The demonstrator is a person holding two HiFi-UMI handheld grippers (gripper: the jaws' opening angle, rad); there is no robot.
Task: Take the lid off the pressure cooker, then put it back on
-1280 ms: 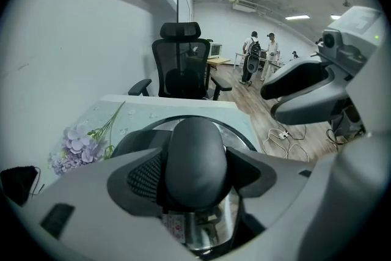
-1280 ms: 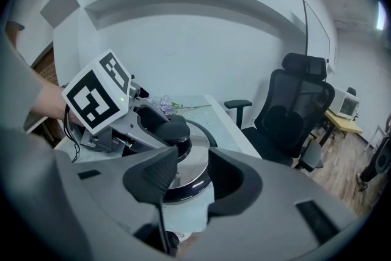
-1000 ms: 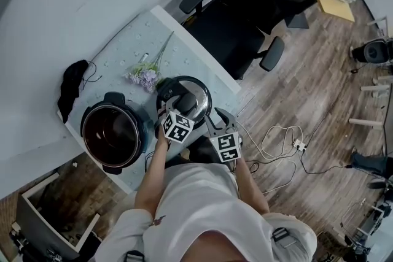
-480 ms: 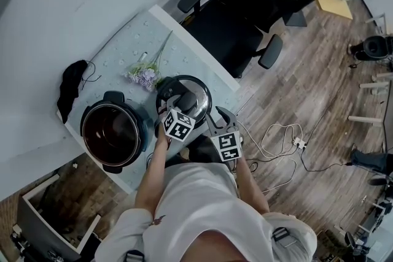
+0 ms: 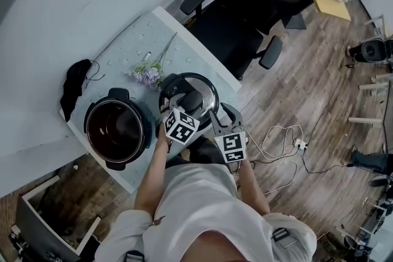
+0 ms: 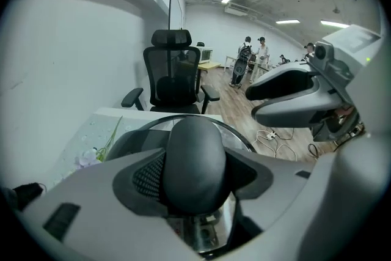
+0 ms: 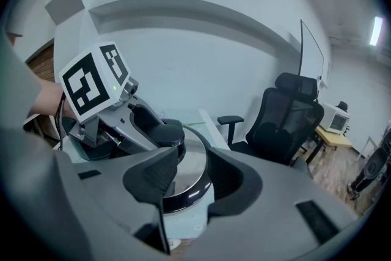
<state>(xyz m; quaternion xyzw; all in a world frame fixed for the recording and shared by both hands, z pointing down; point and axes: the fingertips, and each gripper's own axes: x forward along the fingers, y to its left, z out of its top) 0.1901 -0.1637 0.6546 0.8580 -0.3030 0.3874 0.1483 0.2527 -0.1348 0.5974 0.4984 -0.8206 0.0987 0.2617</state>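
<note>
Lid [image 5: 200, 88]: we place it mid-frame, just right of the open pressure cooker pot [image 5: 142, 132] on the counter [image 5: 123, 52].

Left gripper [image 5: 189, 106]: jaws have just been closing and are clamped on the lid's black handle [image 6: 195, 168].

Right gripper [image 5: 216, 119]: jaws partly apart, with the lid's rim between them. We cannot tell whether they press on it.

Step, as we judge it: replacing the lid.

Next: carry the lid level toward frame left, centre it over the pot, then lower.

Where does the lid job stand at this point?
Done: the lid is off; the cooker pot stands open. In hand: the left gripper has just been closing on the lid's handle, the right gripper clamps its rim. Left: set it back on the pot.
</note>
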